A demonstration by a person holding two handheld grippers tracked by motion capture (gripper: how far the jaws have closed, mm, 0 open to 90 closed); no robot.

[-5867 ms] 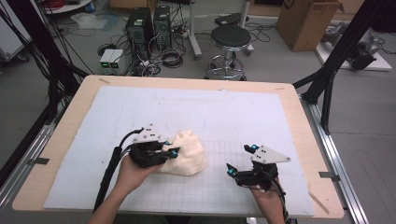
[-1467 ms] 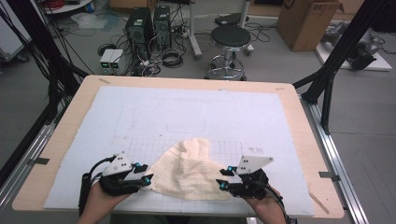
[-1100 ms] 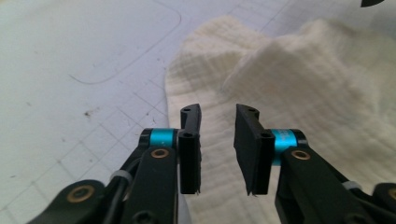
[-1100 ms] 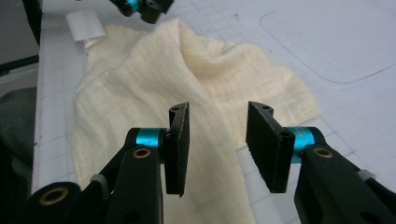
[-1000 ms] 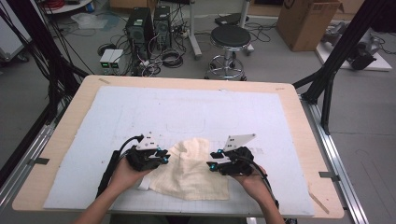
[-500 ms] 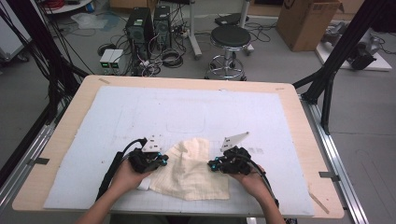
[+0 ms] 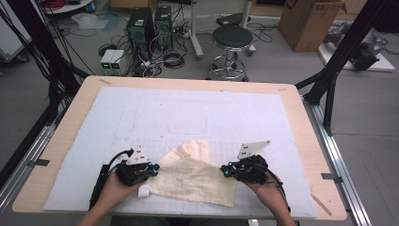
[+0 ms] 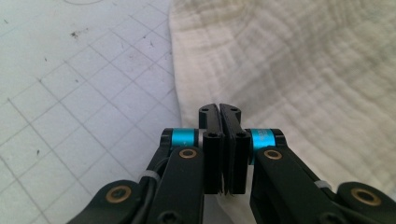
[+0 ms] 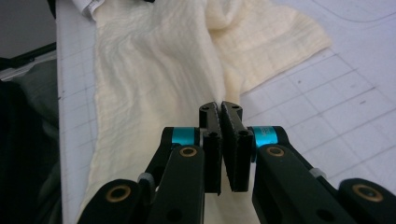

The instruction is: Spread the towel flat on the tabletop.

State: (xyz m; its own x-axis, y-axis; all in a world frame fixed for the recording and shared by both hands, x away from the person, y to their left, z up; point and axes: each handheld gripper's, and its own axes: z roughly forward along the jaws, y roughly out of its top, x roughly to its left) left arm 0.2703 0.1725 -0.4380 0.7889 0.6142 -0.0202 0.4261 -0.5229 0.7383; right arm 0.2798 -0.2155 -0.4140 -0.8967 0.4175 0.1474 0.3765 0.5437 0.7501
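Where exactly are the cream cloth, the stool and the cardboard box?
cream cloth (image 7: 197, 176), high view, middle of the fabric.
stool (image 7: 232, 37), high view, round black seat.
cardboard box (image 7: 308, 21), high view, front face.

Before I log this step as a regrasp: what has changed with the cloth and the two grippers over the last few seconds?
The cloth went from a bunched heap held by the left gripper alone to a flatter spread. Both grippers shifted along its side edges; their jaws have just been closing and are now pinched shut on the fabric, the right gripper on the opposite edge. The white mat and table stayed put.
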